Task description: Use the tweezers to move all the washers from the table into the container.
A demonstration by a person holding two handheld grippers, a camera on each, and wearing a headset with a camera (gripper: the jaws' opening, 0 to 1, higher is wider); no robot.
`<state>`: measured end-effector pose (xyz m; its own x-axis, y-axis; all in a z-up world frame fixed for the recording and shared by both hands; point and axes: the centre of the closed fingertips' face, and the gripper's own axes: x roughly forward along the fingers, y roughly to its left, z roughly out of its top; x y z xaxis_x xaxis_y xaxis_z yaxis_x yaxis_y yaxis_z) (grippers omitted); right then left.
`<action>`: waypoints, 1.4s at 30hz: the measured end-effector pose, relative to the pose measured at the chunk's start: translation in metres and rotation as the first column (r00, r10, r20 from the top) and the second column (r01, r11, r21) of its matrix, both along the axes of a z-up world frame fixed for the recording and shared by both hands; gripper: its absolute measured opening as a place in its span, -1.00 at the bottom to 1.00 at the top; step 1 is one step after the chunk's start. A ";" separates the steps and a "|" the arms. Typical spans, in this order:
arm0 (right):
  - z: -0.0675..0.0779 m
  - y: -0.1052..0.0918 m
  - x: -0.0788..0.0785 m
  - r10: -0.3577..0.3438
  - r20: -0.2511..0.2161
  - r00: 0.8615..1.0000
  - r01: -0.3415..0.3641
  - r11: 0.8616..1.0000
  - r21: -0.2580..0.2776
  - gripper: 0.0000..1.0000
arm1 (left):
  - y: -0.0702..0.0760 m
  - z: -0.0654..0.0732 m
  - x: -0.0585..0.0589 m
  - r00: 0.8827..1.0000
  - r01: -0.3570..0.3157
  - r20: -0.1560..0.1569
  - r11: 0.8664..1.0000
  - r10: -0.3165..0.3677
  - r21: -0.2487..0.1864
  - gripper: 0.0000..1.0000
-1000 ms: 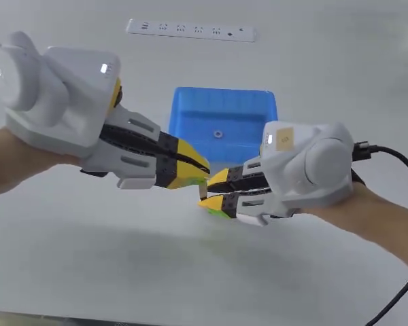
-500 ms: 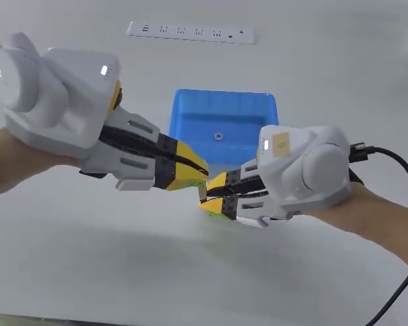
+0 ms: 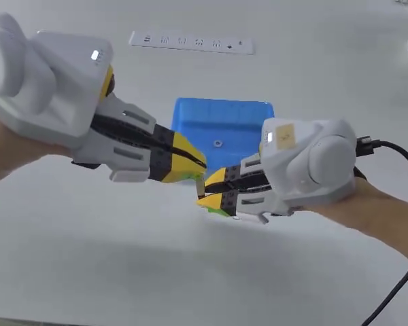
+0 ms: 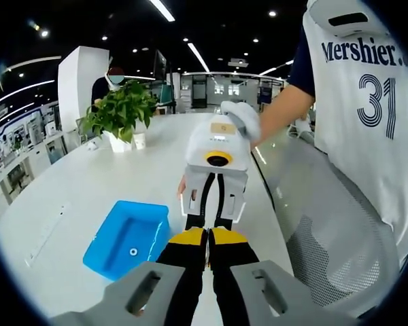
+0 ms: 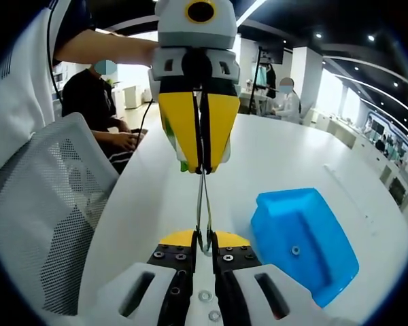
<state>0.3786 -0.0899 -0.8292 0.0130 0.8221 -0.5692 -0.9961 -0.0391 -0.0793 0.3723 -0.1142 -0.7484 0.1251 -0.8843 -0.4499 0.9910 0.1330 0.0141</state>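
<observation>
At head view centre the left gripper (image 3: 201,165) and right gripper (image 3: 204,191) meet tip to tip, both pinched narrow on opposite ends of the thin metal tweezers (image 5: 202,204) spanning them, blue rectangular plastic container (image 3: 190,122) with one small metal washer (image 3: 218,144) just above, nearer the right gripper.

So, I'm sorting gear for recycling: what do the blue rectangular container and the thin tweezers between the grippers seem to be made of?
The blue rectangular container looks like moulded plastic: even saturated colour, soft sheen, rounded corners. The thin silvery tweezers look like bare metal, probably steel: narrow grey blades with a slight shine, though too slim to be sure.
</observation>
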 end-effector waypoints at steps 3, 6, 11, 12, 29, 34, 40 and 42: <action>0.007 -0.001 0.004 0.000 0.011 1.000 0.000 1.000 0.004 -0.81 | -0.001 0.006 0.002 1.000 0.004 0.017 1.000 -0.004 0.002 -0.90; 0.014 -0.001 0.007 0.000 0.022 1.000 0.000 1.000 0.010 -0.81 | -0.003 0.014 0.005 0.999 0.013 0.040 1.000 -0.014 0.006 -0.90; 0.025 -0.002 0.013 0.002 0.036 0.999 -0.002 1.000 0.019 -0.81 | -0.005 0.025 0.010 0.997 0.030 0.069 1.000 -0.031 0.005 -0.90; 0.027 -0.003 0.014 0.003 0.035 0.999 -0.004 1.000 0.020 -0.82 | -0.005 0.026 0.012 0.997 0.031 0.071 1.000 -0.031 0.002 -0.90; 0.049 -0.004 0.043 -0.030 0.070 0.997 0.026 0.998 0.050 -0.82 | -0.007 0.048 0.037 0.991 0.050 0.127 0.999 -0.050 0.001 -0.90; 0.056 -0.003 0.053 -0.026 0.089 0.996 0.022 0.999 0.048 -0.82 | -0.006 0.053 0.044 0.987 0.056 0.148 0.998 -0.057 0.006 -0.90; 0.058 0.001 0.063 -0.023 0.109 0.994 0.018 0.999 0.043 -0.82 | -0.003 0.055 0.055 0.985 0.050 0.164 0.999 -0.052 0.014 -0.90; 0.058 0.002 0.067 -0.023 0.110 0.994 0.019 0.999 0.045 -0.82 | -0.002 0.055 0.059 0.985 0.047 0.166 0.999 -0.048 0.010 -0.90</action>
<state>0.4452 -0.0877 -0.7708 0.0913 0.8449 -0.5271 -0.9817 -0.0123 -0.1898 0.4317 -0.1167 -0.6934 0.1559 -0.8885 -0.4315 0.9801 0.0849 0.1792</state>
